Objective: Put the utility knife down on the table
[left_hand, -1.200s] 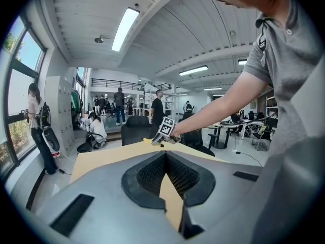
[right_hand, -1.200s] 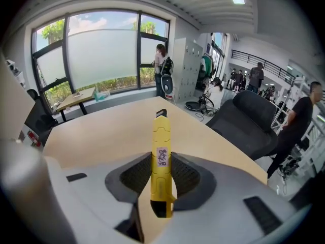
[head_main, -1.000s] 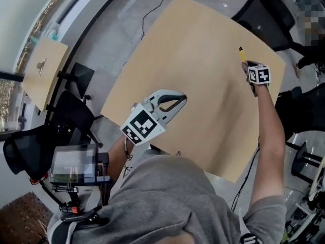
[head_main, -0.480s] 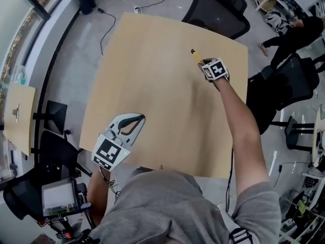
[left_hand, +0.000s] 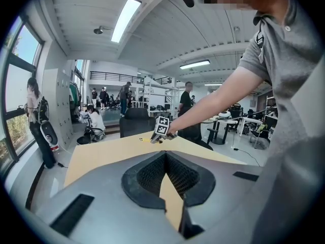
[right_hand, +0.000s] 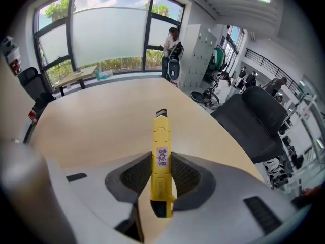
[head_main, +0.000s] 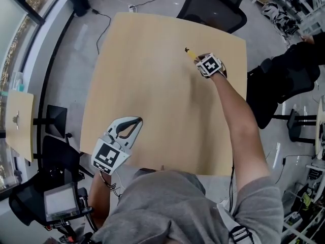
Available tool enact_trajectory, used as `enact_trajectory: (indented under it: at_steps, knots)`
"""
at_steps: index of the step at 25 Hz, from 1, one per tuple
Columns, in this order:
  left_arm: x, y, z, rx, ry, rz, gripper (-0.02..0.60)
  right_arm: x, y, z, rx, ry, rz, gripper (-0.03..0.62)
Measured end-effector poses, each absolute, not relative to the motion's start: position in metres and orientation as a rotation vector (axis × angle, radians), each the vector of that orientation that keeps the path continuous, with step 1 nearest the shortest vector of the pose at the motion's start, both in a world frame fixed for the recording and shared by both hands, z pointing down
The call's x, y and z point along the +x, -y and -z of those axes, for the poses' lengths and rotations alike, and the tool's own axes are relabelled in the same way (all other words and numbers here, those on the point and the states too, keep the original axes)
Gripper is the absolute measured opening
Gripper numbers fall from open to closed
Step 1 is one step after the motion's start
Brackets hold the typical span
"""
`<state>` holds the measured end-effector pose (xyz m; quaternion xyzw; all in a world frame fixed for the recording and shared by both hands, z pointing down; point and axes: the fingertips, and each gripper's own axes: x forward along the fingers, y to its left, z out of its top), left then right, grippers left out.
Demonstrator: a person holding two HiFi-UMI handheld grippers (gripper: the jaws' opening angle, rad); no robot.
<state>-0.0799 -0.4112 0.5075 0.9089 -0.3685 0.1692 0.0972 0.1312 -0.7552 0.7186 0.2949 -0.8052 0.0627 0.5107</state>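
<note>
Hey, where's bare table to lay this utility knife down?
Nearly the whole table is bare: the wide middle between the right gripper, shut on the utility knife near the far right corner, and the left gripper, shut and empty over the near left corner. Nothing crowds it.

Holding the right gripper (head_main: 197,60) over the far right part of the light wooden square table (head_main: 152,85). Clamping the yellow plastic utility knife (right_hand: 160,156) between its jaws, tip pointing away toward the far edge. Holding the left gripper (head_main: 136,123) over the near left corner, well apart from the right one, jaws pointing toward the table's middle. Standing just behind the far edge: a black mesh office chair (head_main: 216,9). Standing beside the right edge: a second black office chair (head_main: 284,80). Sitting off to the left, well apart from the big table: a small light wooden side table (head_main: 18,121). Standing at the near left, beyond the left gripper: a black stand-mounted screen (head_main: 61,202).
</note>
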Motion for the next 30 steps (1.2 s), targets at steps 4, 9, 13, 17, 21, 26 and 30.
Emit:
enact_trajectory:
  at_steps: [4, 9, 13, 17, 21, 26, 30]
  knots:
    - [-0.077, 0.412, -0.512, 2.681, 1.091, -0.515, 0.004, 0.137, 0.756, -0.731, 0.683, 1.908, -0.133, 0.117]
    - [-0.074, 0.414, -0.52, 2.665, 1.082, -0.534, 0.003, 0.14, 0.758, -0.748, 0.63, 1.877, -0.081, 0.117]
    - [-0.072, 0.416, -0.526, 2.661, 1.078, -0.535, 0.003, 0.14, 0.755, -0.764, 0.576, 1.864, -0.076, 0.117]
    - [-0.074, 0.414, -0.531, 2.647, 1.072, -0.548, 0.003, 0.139, 0.753, -0.771, 0.543, 1.842, -0.062, 0.117]
    - [-0.073, 0.413, -0.533, 2.636, 1.072, -0.546, 0.003, 0.142, 0.761, -0.772, 0.54, 1.809, 0.025, 0.117]
    - [-0.067, 0.415, -0.536, 2.624, 1.056, -0.567, 0.003, 0.148, 0.757, -0.78, 0.485, 1.767, 0.1, 0.117]
    - [-0.066, 0.413, -0.541, 2.621, 1.055, -0.592, 0.003, 0.15, 0.755, -0.788, 0.447, 1.729, 0.176, 0.117]
